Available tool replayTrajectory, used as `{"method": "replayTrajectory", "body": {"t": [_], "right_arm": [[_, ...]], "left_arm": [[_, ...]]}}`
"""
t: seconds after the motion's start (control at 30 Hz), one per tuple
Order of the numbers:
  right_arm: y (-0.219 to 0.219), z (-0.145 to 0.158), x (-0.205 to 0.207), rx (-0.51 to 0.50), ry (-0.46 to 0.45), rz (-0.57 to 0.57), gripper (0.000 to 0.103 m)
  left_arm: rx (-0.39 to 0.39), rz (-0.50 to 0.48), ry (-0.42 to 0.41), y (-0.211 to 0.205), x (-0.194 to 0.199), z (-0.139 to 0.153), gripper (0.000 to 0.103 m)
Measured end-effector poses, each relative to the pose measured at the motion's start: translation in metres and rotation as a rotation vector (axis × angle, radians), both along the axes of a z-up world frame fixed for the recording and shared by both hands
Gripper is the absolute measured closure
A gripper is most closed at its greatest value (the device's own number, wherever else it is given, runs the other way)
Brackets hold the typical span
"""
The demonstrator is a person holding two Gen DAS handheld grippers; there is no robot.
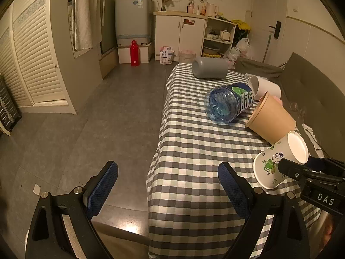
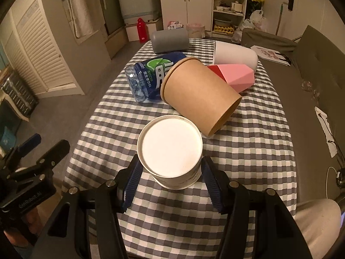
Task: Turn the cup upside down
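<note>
1. Paper cup (image 2: 170, 151) held up over the near end of the table (image 2: 248, 142), white bottom facing the right camera, tilted partway over.
2. Right tool (image 2: 170, 173) closed on the cup's sides, blue pads (image 2: 132, 180) pressing in.
3. Could crush or slip if squeezed too hard or too soft on thin paper.
4. Could bump the brown tub (image 2: 200, 96) just behind while turning.
5. Could wobble on the soft checked cloth if set down crooked.
6. Left tool (image 1: 168, 191) wide open, holding nothing, off past the table edge.
7. Left view alone shows the cup's green leaf print (image 1: 269, 166) and its lean.
8. Right view alone shows the pink box (image 2: 234, 77) behind the tub.
</note>
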State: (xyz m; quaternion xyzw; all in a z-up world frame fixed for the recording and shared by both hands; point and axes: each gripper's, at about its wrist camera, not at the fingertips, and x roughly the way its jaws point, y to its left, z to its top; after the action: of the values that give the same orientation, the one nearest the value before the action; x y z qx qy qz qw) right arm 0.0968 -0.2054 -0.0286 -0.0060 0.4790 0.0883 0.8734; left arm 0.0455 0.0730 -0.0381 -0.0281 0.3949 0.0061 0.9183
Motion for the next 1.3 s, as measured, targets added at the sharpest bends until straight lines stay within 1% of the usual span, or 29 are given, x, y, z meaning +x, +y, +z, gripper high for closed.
{"method": "replayTrajectory", "body": {"t": [0.13, 0.2, 0.23, 0.27, 0.37, 0.47, 0.57, 0.7, 0.83, 0.9, 0.97, 1.03, 1.13, 1.3], "right_arm": [[-0.005, 0.003, -0.001, 0.035, -0.016, -0.01, 0.046], [-0.007, 0.006, -0.003, 0.056, -0.019, -0.009, 0.041], [-0.01, 0.011, -0.006, 0.067, -0.035, -0.01, 0.032], [-0.011, 0.015, -0.008, 0.075, -0.05, -0.009, 0.03], [-0.018, 0.031, -0.018, 0.097, -0.101, 0.006, 0.028], [-0.031, 0.049, -0.029, 0.112, -0.161, 0.005, 0.025], [-0.047, 0.065, -0.039, 0.109, -0.218, -0.009, 0.024], [-0.069, 0.074, -0.05, 0.094, -0.277, -0.043, 0.021], [-0.088, 0.072, -0.06, 0.102, -0.286, -0.082, 0.021], [-0.093, 0.067, -0.064, 0.098, -0.284, -0.093, 0.02], [-0.097, 0.062, -0.07, 0.088, -0.292, -0.107, 0.012], [-0.099, 0.056, -0.072, 0.078, -0.302, -0.12, 0.007], [-0.098, 0.047, -0.074, 0.041, -0.302, -0.121, 0.006], [-0.098, 0.034, -0.069, 0.018, -0.278, -0.123, 0.004]], "left_arm": [[0.002, 0.006, -0.017, -0.002, -0.004, 0.004, 0.007], [0.008, 0.004, -0.03, -0.004, -0.007, 0.007, 0.007], [0.016, 0.0, -0.037, -0.006, -0.009, 0.009, 0.007], [0.023, -0.002, -0.041, -0.008, -0.011, 0.01, 0.007], [0.069, -0.02, -0.059, -0.021, -0.017, 0.016, 0.007], [0.091, -0.034, -0.08, -0.035, -0.024, 0.025, 0.007], [0.07, -0.042, -0.119, -0.048, -0.036, 0.037, 0.007], [0.04, -0.054, -0.159, -0.067, -0.05, 0.051, 0.007], [0.028, -0.063, -0.193, -0.08, -0.064, 0.057, 0.007], [0.022, -0.066, -0.197, -0.084, -0.069, 0.056, 0.007], [0.019, -0.066, -0.191, -0.087, -0.072, 0.054, 0.007], [0.027, -0.06, -0.188, -0.089, -0.073, 0.052, 0.007], [0.038, -0.052, -0.19, -0.089, -0.072, 0.049, 0.007], [0.041, -0.044, -0.186, -0.088, -0.07, 0.043, 0.007]]}}
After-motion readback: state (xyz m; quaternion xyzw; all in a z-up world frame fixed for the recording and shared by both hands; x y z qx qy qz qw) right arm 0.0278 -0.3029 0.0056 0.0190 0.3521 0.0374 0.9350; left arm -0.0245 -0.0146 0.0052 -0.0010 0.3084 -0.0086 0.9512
